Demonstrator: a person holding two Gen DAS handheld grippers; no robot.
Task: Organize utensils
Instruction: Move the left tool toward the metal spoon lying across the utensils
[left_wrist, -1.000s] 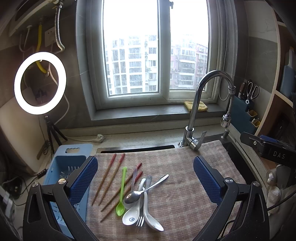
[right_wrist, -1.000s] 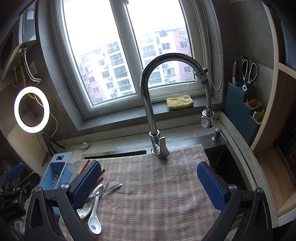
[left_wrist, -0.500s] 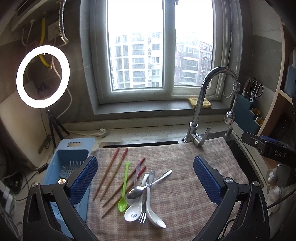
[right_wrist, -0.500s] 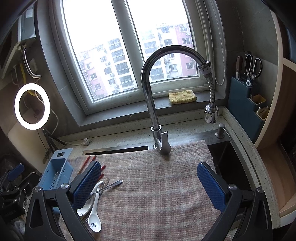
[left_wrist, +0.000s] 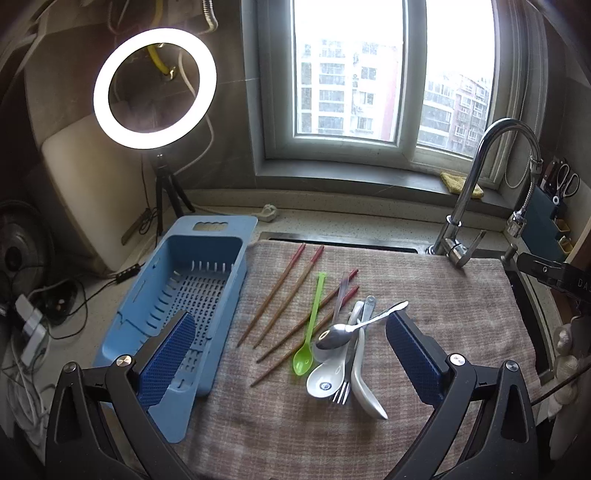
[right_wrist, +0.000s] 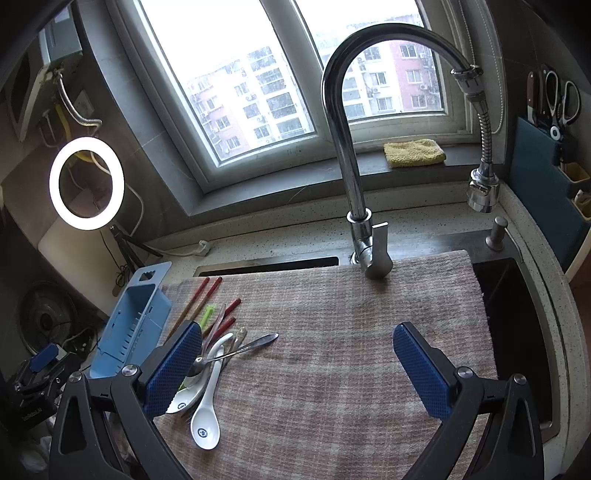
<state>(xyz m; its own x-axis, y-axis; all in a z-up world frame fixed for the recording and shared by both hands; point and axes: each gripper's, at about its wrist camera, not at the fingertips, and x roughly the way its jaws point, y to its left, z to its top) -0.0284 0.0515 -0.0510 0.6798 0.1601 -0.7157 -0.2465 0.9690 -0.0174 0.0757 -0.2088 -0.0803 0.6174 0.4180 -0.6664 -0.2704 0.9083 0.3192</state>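
A pile of utensils lies on a checked towel (left_wrist: 461, 332) over the sink: red-tipped wooden chopsticks (left_wrist: 280, 291), a green plastic spoon (left_wrist: 308, 332), a metal spoon (left_wrist: 354, 326), white ceramic spoons (left_wrist: 327, 376) and a fork (left_wrist: 343, 387). An empty blue slotted basket (left_wrist: 192, 288) stands left of the towel. My left gripper (left_wrist: 291, 354) hangs open above the pile with nothing between its fingers. My right gripper (right_wrist: 299, 369) is open over bare towel (right_wrist: 351, 350), with the metal spoon (right_wrist: 236, 350) and a white spoon (right_wrist: 207, 417) beside its left finger.
A chrome faucet (right_wrist: 351, 147) rises at the towel's far edge. An open sink gap (right_wrist: 517, 350) lies right of the towel. A lit ring light (left_wrist: 155, 88) on a tripod, cables and a fan sit on the counter at left. A knife and scissors holder (right_wrist: 550, 177) stands right.
The left gripper has swung left and risen, bringing the whole blue basket and ring light into view. The right gripper moved slightly forward toward the faucet. No utensil moved.
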